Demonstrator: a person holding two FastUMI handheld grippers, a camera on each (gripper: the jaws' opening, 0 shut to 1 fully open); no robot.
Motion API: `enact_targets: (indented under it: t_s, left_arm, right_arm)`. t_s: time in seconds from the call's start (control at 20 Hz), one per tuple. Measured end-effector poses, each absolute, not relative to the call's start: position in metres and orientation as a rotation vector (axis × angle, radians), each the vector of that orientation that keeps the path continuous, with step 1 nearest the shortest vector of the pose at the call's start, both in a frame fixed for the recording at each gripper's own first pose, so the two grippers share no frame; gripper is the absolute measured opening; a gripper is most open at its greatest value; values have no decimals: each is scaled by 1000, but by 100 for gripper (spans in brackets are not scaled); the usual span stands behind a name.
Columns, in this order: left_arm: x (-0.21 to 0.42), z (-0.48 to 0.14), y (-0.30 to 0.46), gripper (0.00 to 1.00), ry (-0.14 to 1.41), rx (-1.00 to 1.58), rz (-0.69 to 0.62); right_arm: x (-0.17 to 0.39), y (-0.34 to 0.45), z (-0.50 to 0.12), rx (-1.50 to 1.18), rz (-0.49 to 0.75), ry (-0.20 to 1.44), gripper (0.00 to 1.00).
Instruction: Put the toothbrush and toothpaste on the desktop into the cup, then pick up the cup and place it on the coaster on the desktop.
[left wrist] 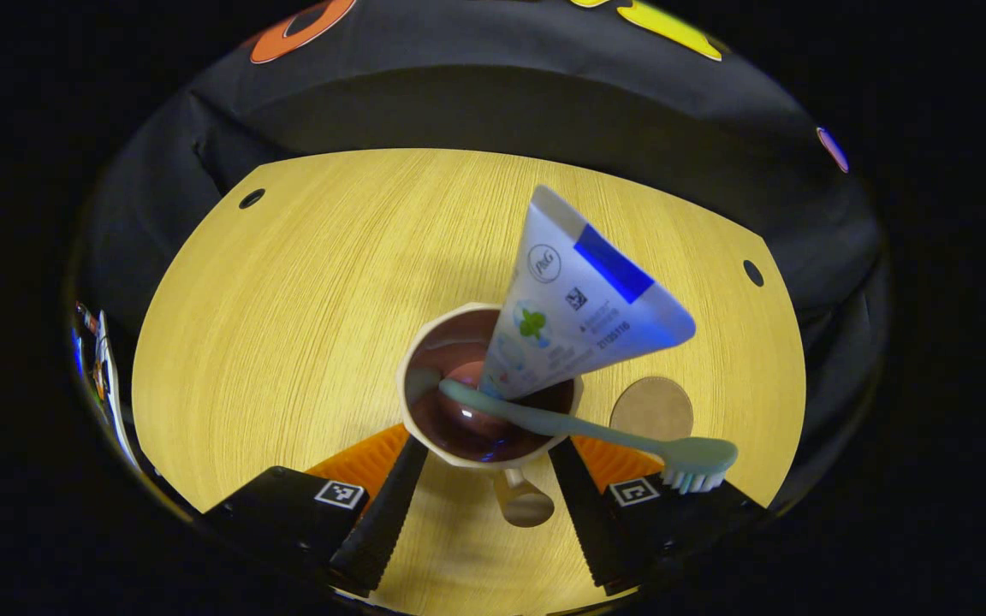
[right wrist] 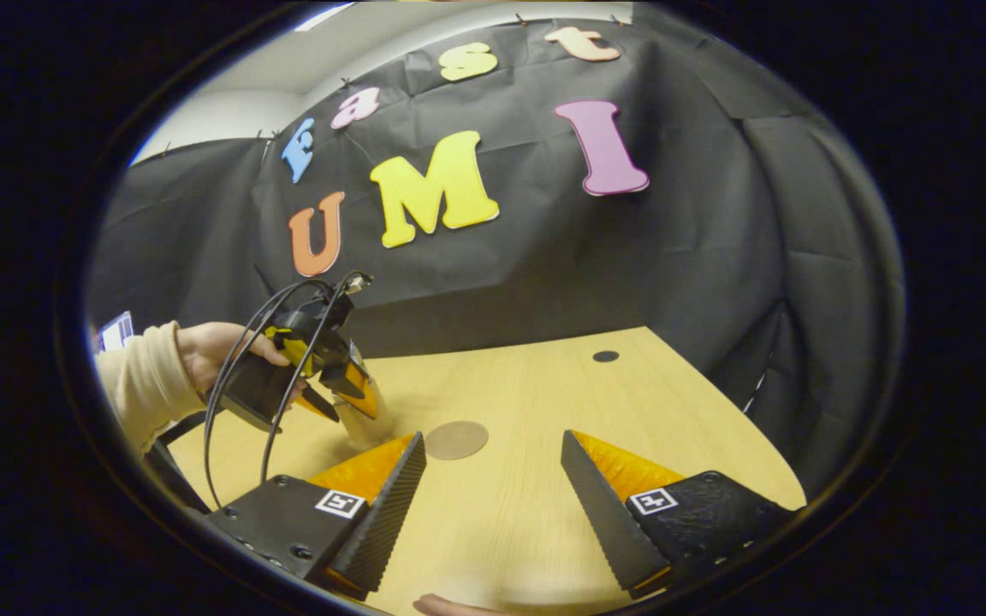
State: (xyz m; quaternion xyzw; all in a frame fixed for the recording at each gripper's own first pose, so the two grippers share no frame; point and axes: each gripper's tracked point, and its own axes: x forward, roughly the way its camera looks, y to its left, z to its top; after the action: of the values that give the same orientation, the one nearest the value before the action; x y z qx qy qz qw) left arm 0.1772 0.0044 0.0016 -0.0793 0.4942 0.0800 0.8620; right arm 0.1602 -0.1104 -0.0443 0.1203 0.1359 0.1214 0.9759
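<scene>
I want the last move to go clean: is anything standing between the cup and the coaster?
Nothing visible does. In the left gripper view the cup, holding the toothpaste and toothbrush, sits between the left gripper fingers, and the coaster lies just beside it with bare desktop between. The right gripper hangs open, off that path.

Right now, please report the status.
Left gripper around cup, grip unclear. Toothbrush, toothpaste inside. Right gripper open. Coaster unobstructed.

Pale wood-grain desktop (left wrist: 288,342) with curved front edge, two dark round holes (left wrist: 251,198) near its far corners, black cloth wall (right wrist: 544,257) behind, grey ceiling strip (right wrist: 356,43) above
</scene>
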Motion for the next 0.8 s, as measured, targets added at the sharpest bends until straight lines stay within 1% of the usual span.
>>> enact_targets:
  t_s: [0.05,0.1,0.2,0.25,0.3,0.35,0.4,0.45,0.5,0.6,0.65,0.7,0.75,0.8]
  left_arm:
    - [173,10,5,88,1042,-165,166]
    - [168,20,6,87,1050,-164,165]
    - [158,39,7,87,1083,-158,157]
    - [154,49,8,92,1095,-154,152]
    - [150,58,8,86,1114,-156,147]
    - [147,68,9,83,1126,-152,142]
    - [144,78,10,78,1135,-152,142]
    - [142,90,11,76,1142,-151,144]
    - [141,101,12,66,1145,-151,144]
    - [142,123,15,54,1147,-149,138]
    - [143,133,14,58,1151,-159,127]
    - [142,151,17,36,1143,-163,134]
    - [148,158,16,31,1134,-146,121]
    - [151,173,18,30,1120,-116,98]
  right_arm:
    - [160,-111,-47,247,246,279,94]
    - [162,-112,-48,246,244,281,96]
    - [162,-112,-49,235,244,278,96]
    - [162,-112,-49,231,245,275,96]
    - [163,-111,-49,228,246,273,96]
    - [162,-110,-50,227,247,273,96]
    - [163,-110,-51,226,248,275,99]
    - [163,-110,-53,226,247,277,99]
    - [163,-110,-55,228,246,280,96]
    - [162,-109,-58,233,248,286,96]
    - [162,-109,-59,231,247,287,96]
    - [161,-108,-59,226,247,286,96]
    - [161,-109,-60,222,247,285,96]
    - [161,-108,-61,219,247,283,96]
